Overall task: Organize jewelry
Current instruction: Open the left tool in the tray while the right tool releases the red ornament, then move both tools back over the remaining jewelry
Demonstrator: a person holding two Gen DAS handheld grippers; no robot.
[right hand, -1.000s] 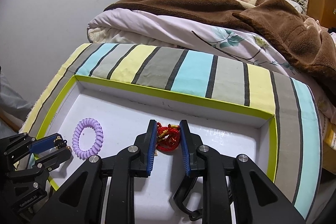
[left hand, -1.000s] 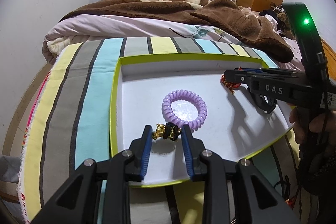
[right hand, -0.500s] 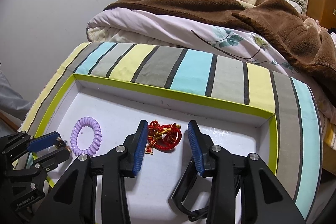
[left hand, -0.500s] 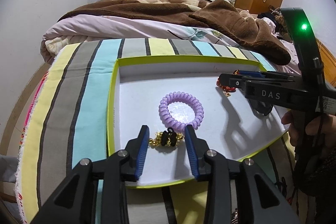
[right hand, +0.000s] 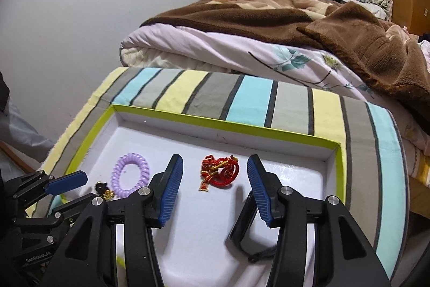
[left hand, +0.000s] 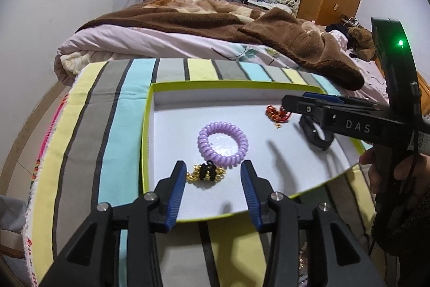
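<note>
Jewelry lies in a white tray (left hand: 147, 141) with a green rim, both grippers released.

Left gripper (left hand: 212, 175) has its fingers spread, empty, around a gold and black bracelet (left hand: 206, 173); just behind it, touching, lies a purple coil band (left hand: 222, 144). Right gripper (right hand: 215, 179) is also spread and empty, with a red knotted bracelet (right hand: 220, 172) between the tips. Striped cloth (right hand: 252, 96) and bed lie beyond.
</note>
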